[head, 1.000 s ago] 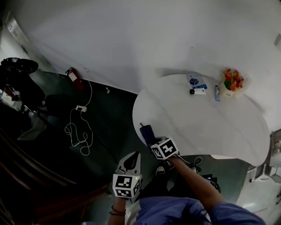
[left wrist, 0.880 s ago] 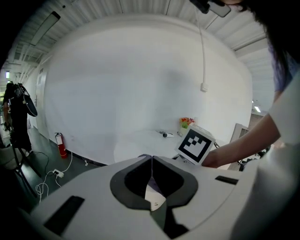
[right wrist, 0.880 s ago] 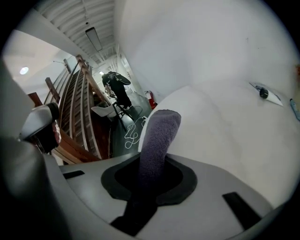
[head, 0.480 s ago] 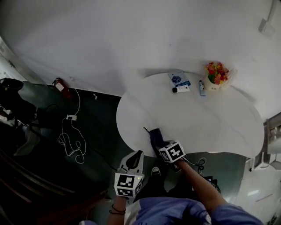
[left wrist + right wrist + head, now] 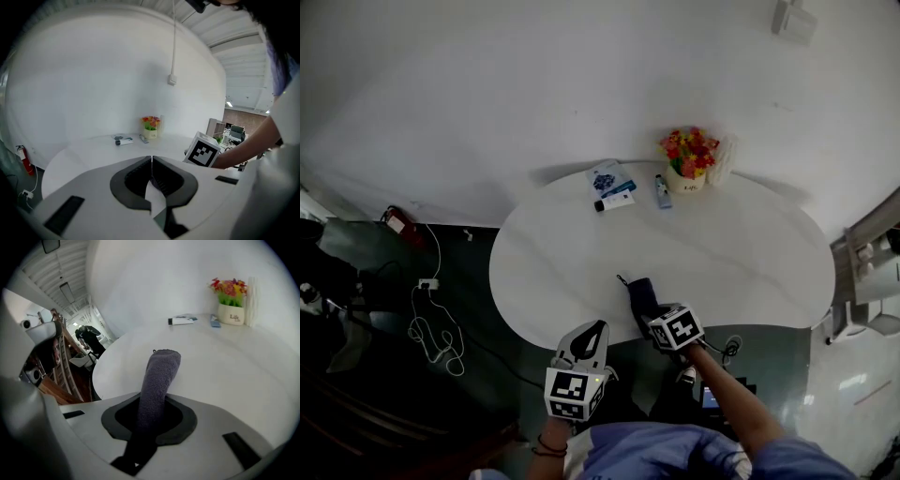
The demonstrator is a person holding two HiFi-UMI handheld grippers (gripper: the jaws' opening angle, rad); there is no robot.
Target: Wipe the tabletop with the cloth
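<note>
The right gripper [image 5: 652, 313] had its jaws clamped on a dark grey terry cloth [image 5: 639, 292], which stuck out ahead of them as a soft folded roll over the white oval bench [image 5: 731, 267], near the bench's 7 o'clock edge. The right gripper view showed the cloth [image 5: 158, 376] pinched low in its length, with the free end rounded over; whether it pressed on the bench [image 5: 229, 366] could not be told. The left gripper [image 5: 588, 336] hung off the bench at 6 o'clock, its jaws together on nothing. A pot of red and yellow flowers [image 5: 688, 161] stood at 12 o'clock, well apart. The cloth looked light, limp and grippy, so a modest pinch would likely hold it. It would probably bunch when pushed, so the hold was best kept on the folded bulk, leaving a broad pad to drag flat.
</note>
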